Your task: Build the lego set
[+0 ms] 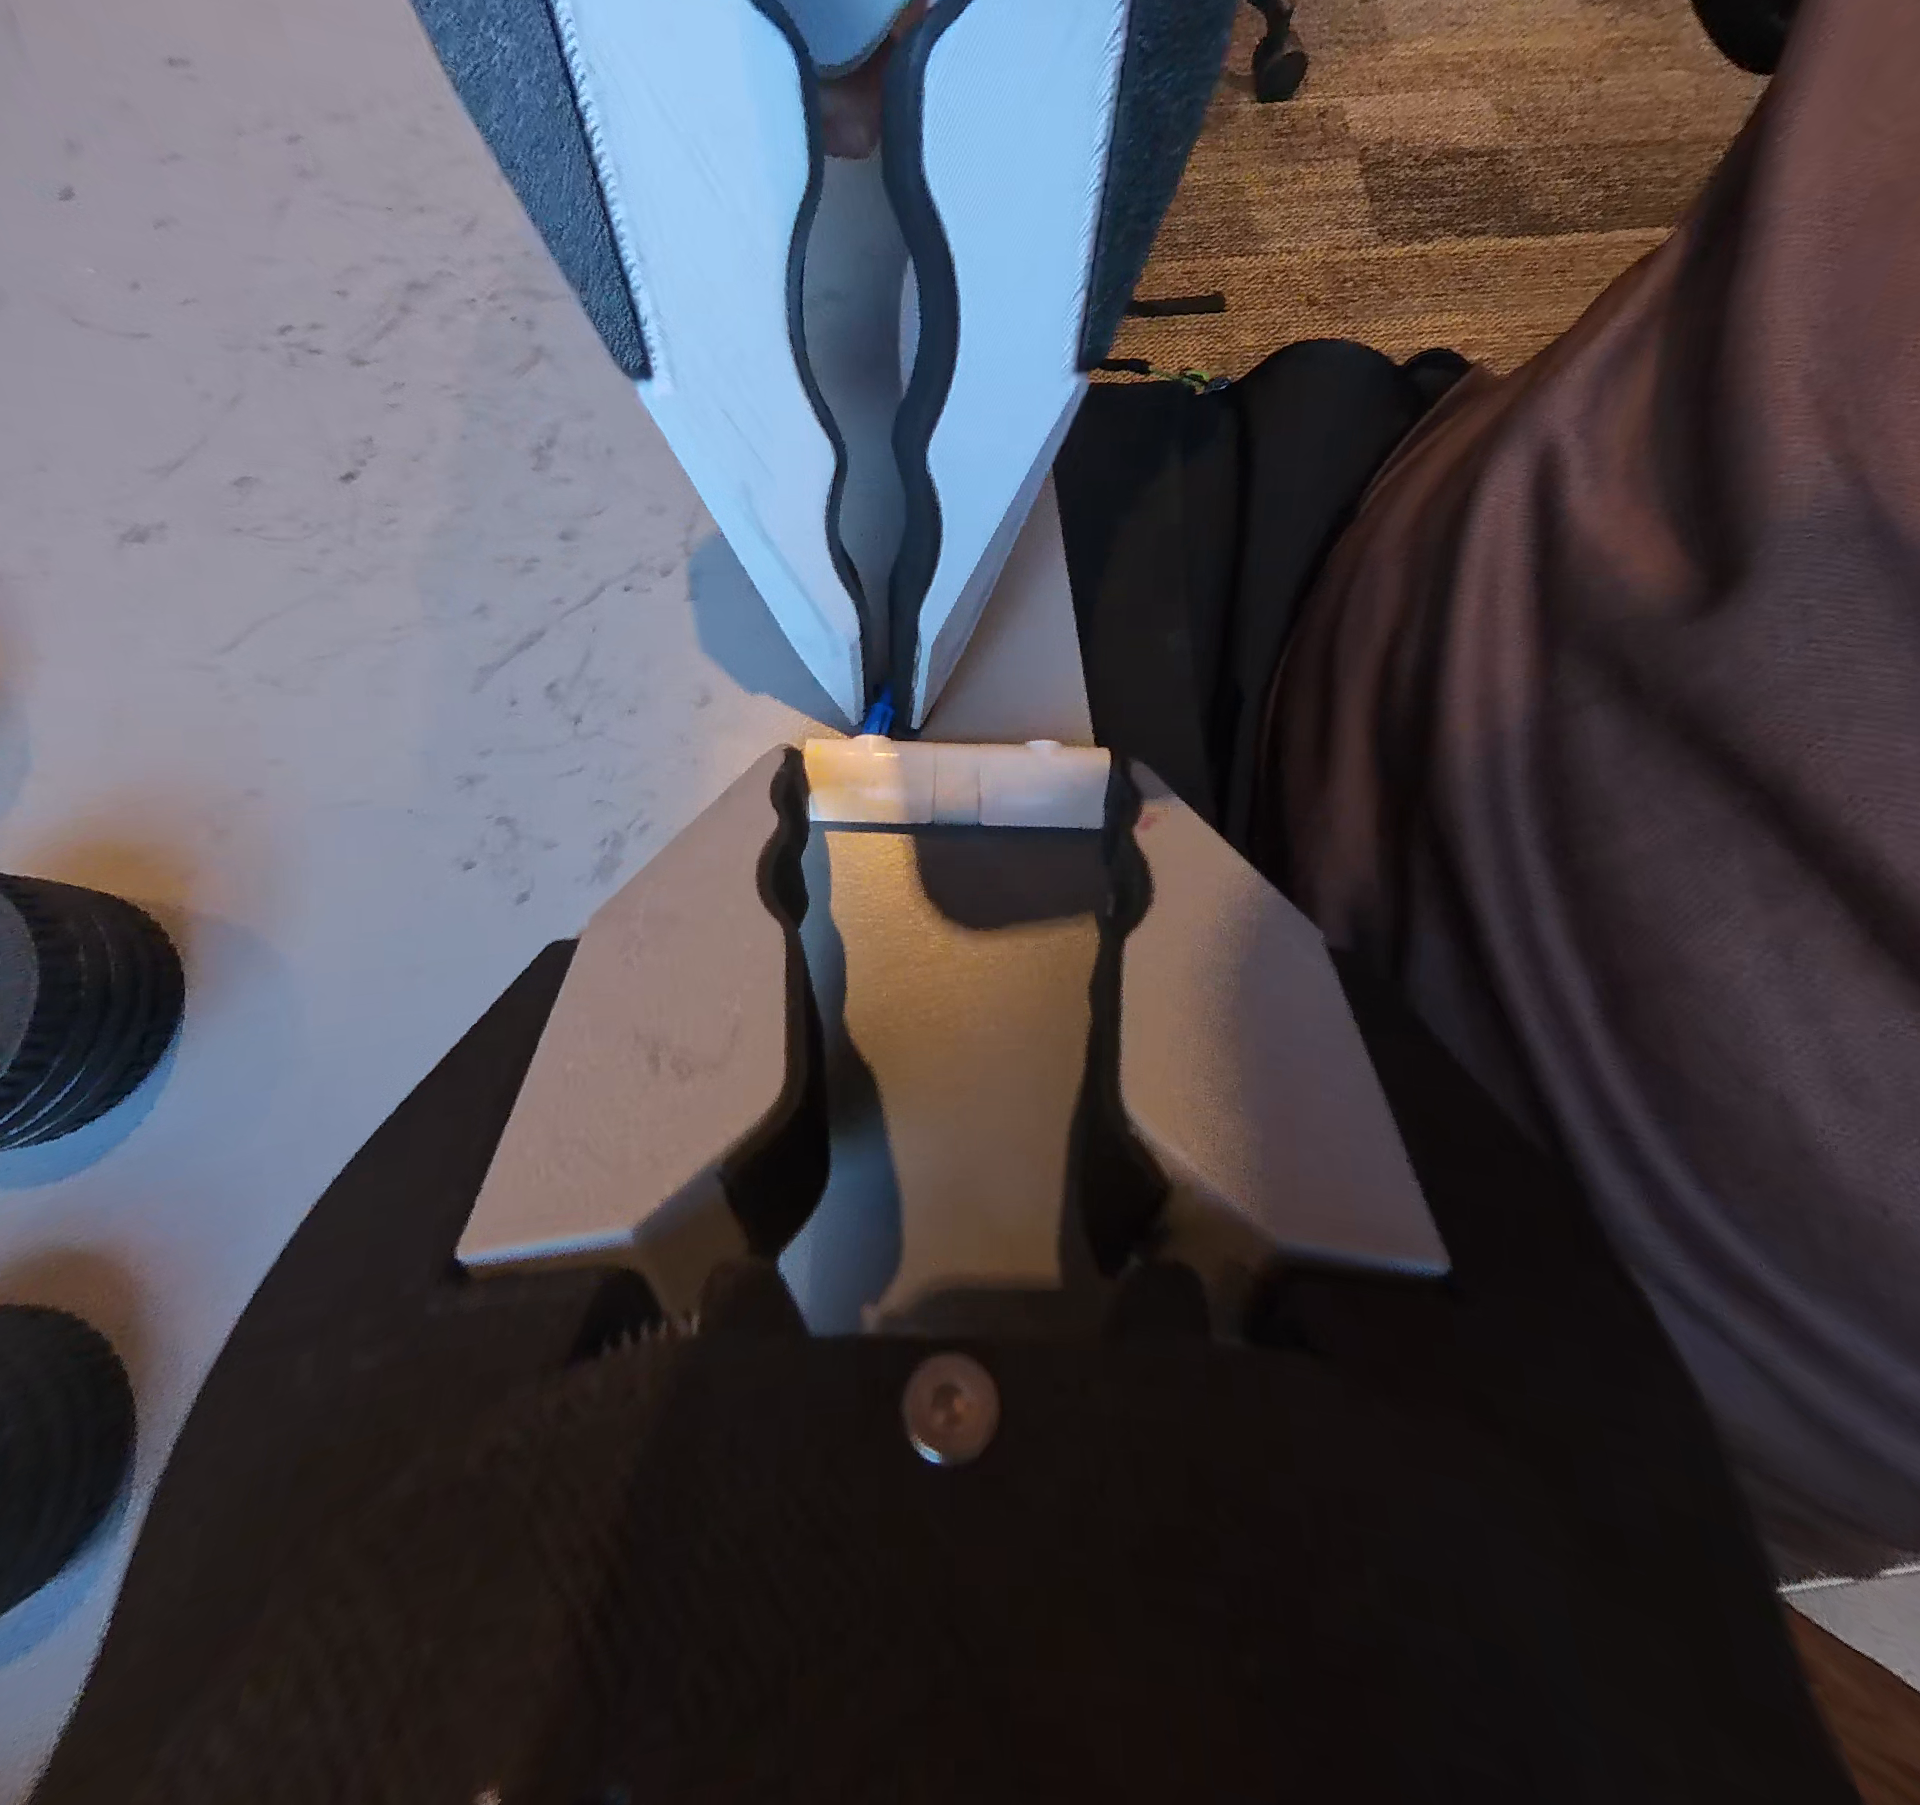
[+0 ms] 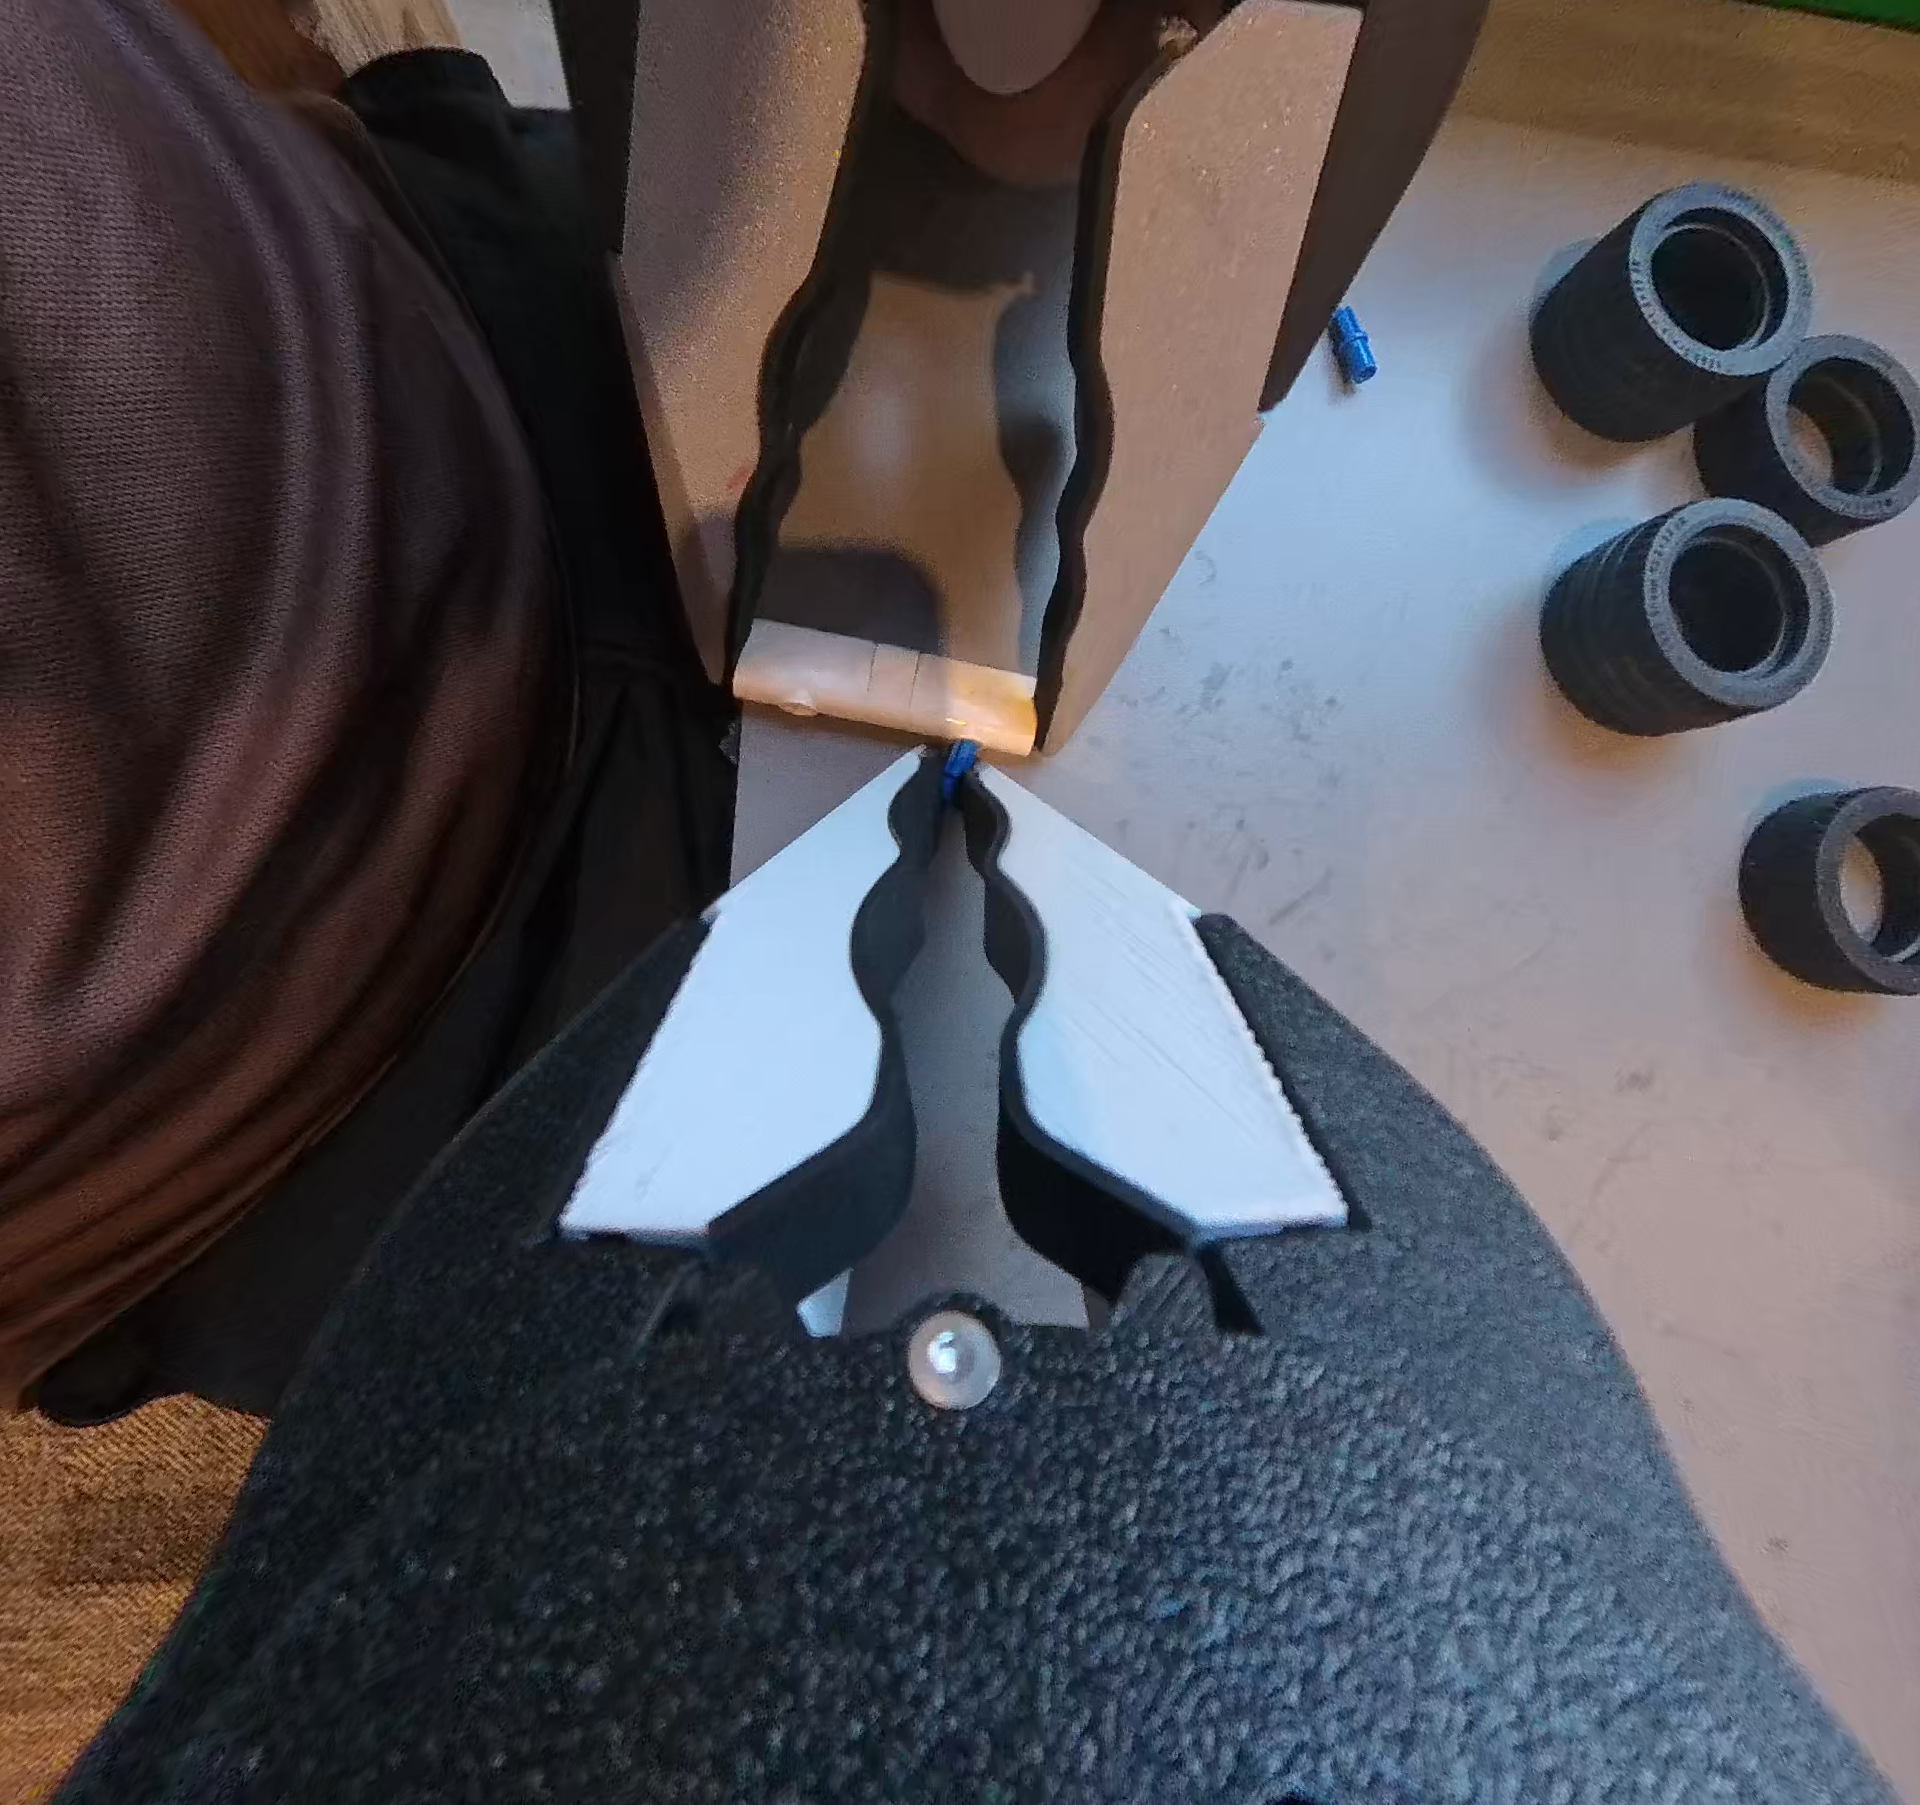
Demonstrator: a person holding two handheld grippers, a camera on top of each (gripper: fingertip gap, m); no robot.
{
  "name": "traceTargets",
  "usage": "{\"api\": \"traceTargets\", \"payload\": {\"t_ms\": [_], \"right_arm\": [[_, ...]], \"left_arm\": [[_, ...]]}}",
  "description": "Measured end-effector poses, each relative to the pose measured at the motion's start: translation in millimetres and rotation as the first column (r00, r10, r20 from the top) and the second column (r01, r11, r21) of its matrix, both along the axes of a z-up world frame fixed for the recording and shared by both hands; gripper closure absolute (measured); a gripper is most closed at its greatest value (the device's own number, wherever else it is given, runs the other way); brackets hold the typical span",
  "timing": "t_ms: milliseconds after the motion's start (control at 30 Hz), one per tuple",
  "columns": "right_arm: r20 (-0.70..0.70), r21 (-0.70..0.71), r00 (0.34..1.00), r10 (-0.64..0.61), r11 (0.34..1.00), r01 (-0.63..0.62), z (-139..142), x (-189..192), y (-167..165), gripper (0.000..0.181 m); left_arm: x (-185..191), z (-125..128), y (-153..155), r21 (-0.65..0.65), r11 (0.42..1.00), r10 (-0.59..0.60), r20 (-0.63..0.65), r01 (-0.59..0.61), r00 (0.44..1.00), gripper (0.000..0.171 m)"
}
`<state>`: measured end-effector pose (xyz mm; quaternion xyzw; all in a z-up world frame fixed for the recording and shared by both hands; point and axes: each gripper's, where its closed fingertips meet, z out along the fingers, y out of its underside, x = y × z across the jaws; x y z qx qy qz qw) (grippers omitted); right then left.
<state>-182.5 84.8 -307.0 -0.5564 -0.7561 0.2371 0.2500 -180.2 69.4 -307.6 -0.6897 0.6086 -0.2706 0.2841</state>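
Your left gripper (image 1: 956, 799) holds its fingers moderately spread and clamps a white beam (image 1: 954, 787) end to end at the tips. The beam's long axis runs crosswise between the two fingers, square to them, just above the table (image 1: 312, 405) edge. Your right gripper (image 2: 951, 781) is nearly closed, pinching a small blue pin (image 2: 954, 768) at its very tips. The pin's axis lies along the right fingers and points at the beam's broad side, near one end; whether it has entered a hole cannot be told. The two grippers meet nose to nose. Farther out on the table, a second blue pin (image 2: 1353, 350) lies loose beside the left gripper's finger, and four black tyres (image 2: 1688, 617) stand grouped well to the side.
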Motion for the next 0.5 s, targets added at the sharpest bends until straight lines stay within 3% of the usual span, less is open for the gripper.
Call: {"api": "traceTargets", "payload": {"t_ms": [167, 500], "right_arm": [[-0.031, -0.139, 0.996, -0.086, 0.987, 0.081, 0, 4, 3, 0.176], [-0.071, -0.133, 0.987, -0.147, 0.982, 0.137, 0, 12, 7, 0.167]], "left_arm": [[0, 0, 1, -0.006, 1.0, 0.005, 0.004, -0.005, 1.0, 0.116], [0, 0, 2, -0.009, 1.0, 0.009, 0.005, -0.009, 1.0, 0.116]]}}
